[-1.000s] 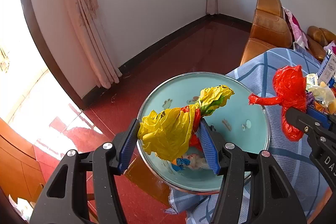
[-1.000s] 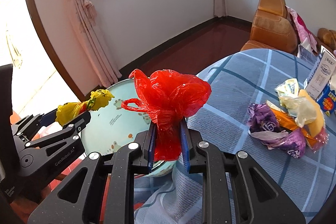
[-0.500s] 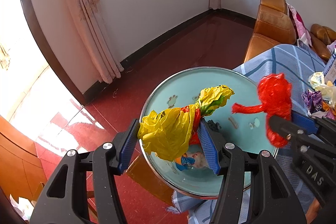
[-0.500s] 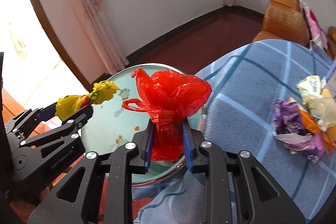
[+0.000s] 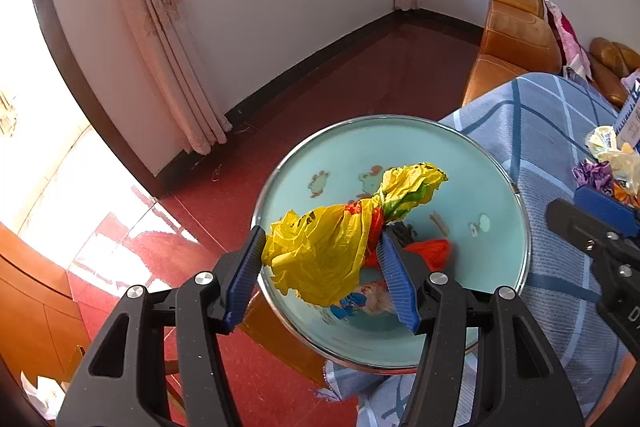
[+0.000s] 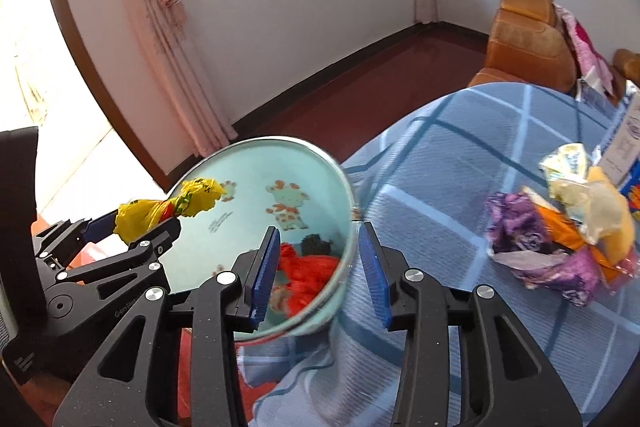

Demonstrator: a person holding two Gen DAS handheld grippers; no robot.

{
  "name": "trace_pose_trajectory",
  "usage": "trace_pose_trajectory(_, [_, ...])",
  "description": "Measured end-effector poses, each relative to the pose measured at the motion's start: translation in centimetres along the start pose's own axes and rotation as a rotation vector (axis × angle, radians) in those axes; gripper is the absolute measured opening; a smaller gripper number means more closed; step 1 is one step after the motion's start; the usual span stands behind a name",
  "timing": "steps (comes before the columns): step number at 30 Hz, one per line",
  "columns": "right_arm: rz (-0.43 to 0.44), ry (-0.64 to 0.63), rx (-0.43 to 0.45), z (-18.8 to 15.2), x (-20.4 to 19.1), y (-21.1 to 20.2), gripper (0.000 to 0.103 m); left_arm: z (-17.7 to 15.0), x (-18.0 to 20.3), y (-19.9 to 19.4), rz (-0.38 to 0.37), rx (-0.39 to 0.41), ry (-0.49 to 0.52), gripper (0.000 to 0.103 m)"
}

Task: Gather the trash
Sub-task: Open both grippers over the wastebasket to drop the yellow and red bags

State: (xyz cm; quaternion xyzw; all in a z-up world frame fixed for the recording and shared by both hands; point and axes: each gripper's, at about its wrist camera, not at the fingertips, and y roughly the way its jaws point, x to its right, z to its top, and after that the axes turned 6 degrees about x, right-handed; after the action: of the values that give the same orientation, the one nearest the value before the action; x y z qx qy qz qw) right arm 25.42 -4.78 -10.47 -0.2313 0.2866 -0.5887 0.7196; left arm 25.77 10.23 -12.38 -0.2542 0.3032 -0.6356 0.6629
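Observation:
My left gripper (image 5: 320, 243) is shut on a crumpled yellow plastic bag (image 5: 312, 263) and hangs over a pale blue metal basin (image 5: 440, 155) with cartoon prints. In the right wrist view the same yellow bag (image 6: 160, 207) sits at the left, above the basin (image 6: 248, 195). My right gripper (image 6: 319, 239) hovers over the basin's near rim, its jaws opening with nothing pressed between the pads. The red plastic bag (image 6: 308, 267) lies loose inside the basin, also showing as a red bag (image 5: 430, 251) behind my left finger.
A heap of wrappers (image 6: 560, 227) lies on the blue checked tablecloth (image 6: 440, 167) to the right, beside a printed box (image 6: 628, 143). An orange sofa (image 6: 524, 39) stands behind the table. The red floor and a curtain (image 5: 172, 67) lie to the left.
The right gripper's jaws have spread and let go of the red bag, which dropped into the basin. The left gripper still holds the yellow bag in the same place.

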Motion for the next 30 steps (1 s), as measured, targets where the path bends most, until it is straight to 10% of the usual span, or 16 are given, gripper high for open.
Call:
trace_pose_trajectory(16, [-0.092, 0.119, 0.087, -0.6, 4.7, -3.8, 0.077, 0.0, 2.0, -2.5, 0.024, 0.034, 0.028, 0.091])
trace_pose_trajectory(30, [-0.169, 0.194, 0.071, -1.6, 9.1, -6.1, 0.077, -0.4, 6.8, -4.3, -0.057, 0.04, 0.083, 0.095])
